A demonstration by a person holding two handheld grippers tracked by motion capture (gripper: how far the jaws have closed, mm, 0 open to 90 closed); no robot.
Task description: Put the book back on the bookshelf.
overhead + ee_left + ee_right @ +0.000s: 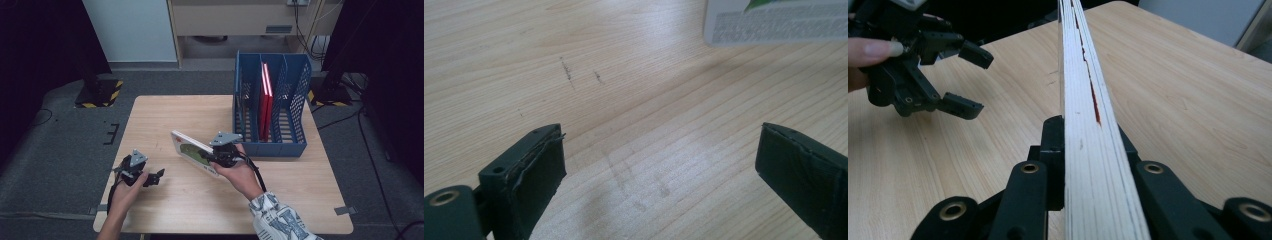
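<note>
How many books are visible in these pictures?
3. Two red books stand upright in the middle compartment of the blue rack. One white book is clamped in the right gripper above the table. The rack walls may hide more.

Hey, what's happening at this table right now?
A person works two handheld tongs at a wooden table. The right tongs are clamped on a white book, holding it tilted above the tabletop. The left tongs stand open near the table, holding nothing. A blue file rack behind already has red books upright in its middle slot.
</note>
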